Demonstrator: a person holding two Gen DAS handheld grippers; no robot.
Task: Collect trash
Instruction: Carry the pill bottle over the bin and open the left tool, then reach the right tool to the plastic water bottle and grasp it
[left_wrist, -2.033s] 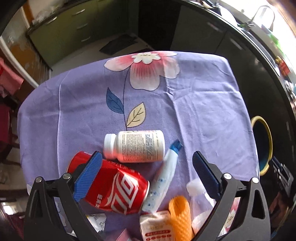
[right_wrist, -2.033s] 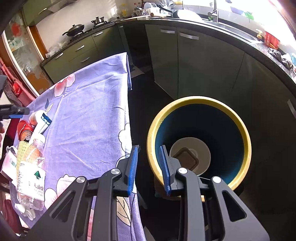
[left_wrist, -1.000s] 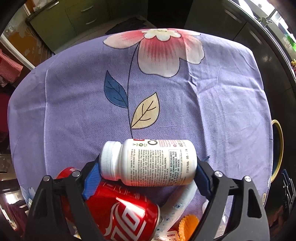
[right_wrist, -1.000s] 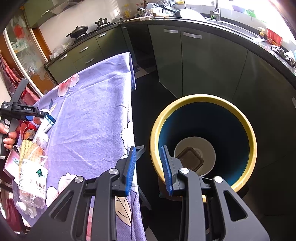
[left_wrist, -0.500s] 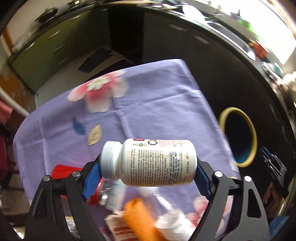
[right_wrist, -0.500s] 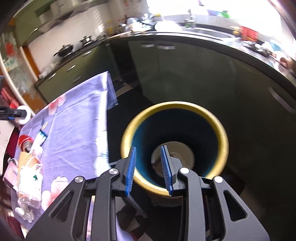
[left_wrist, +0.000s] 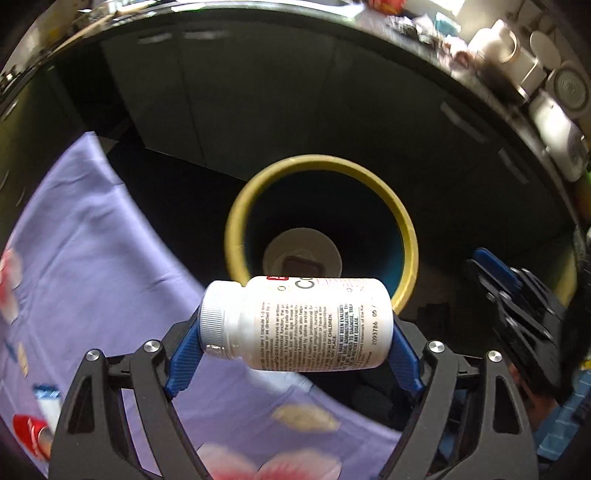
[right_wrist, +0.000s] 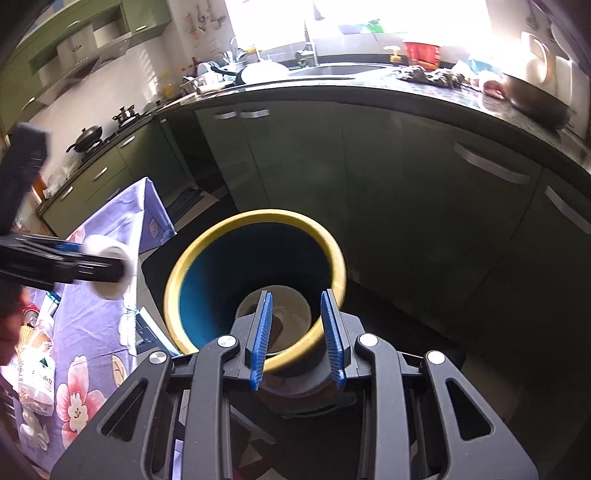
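Your left gripper (left_wrist: 295, 347) grips the white plastic pill bottle (left_wrist: 295, 323) by its two ends, lying sideways – it hangs over the near rim of the round yellow-rimmed bin with blue inside (left_wrist: 404, 236), just beside the purple flowered tablecloth (left_wrist: 85, 266). Your right gripper (right_wrist: 297, 339) holds nothing – its blue jaws stand a little apart above the same bin (right_wrist: 177, 280).
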